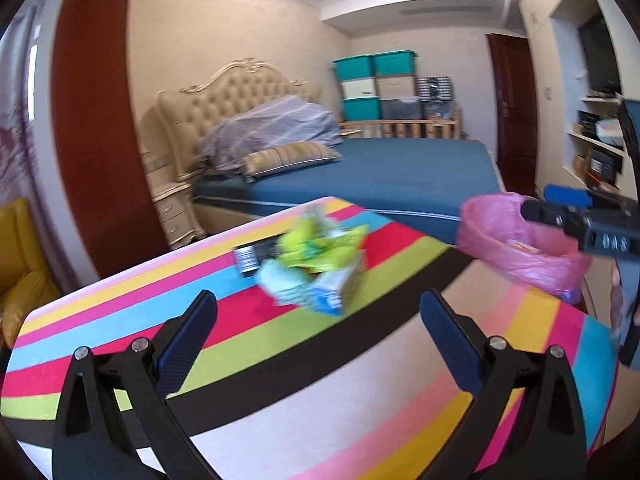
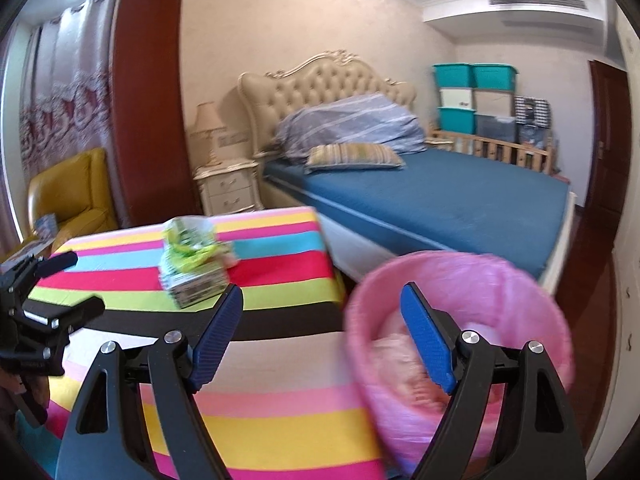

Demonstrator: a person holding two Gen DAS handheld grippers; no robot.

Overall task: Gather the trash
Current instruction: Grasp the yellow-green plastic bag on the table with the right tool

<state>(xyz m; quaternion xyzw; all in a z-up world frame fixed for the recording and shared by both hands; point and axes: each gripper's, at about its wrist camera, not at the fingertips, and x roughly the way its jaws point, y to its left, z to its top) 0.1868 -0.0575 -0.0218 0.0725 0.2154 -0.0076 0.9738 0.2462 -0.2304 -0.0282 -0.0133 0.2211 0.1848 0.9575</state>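
A heap of trash [image 1: 316,264], green and pale wrappers with a small box and a black packet, lies on the striped table [image 1: 280,380]; it also shows in the right wrist view [image 2: 194,266]. My left gripper [image 1: 318,316] is open and empty, just short of the heap. A bin lined with a pink bag [image 1: 520,240] stands at the table's right edge, with some trash inside. My right gripper [image 2: 322,320] is open and empty, its right finger over the bin [image 2: 460,340]. The right gripper shows in the left wrist view [image 1: 536,202], and the left gripper in the right wrist view [image 2: 82,280].
A bed with a blue sheet [image 1: 392,172] stands beyond the table. A nightstand [image 2: 228,190] and a yellow armchair [image 2: 72,196] stand to the left. Stacked teal storage boxes [image 1: 374,84] are at the far wall. A brown pillar [image 1: 96,120] rises behind the table.
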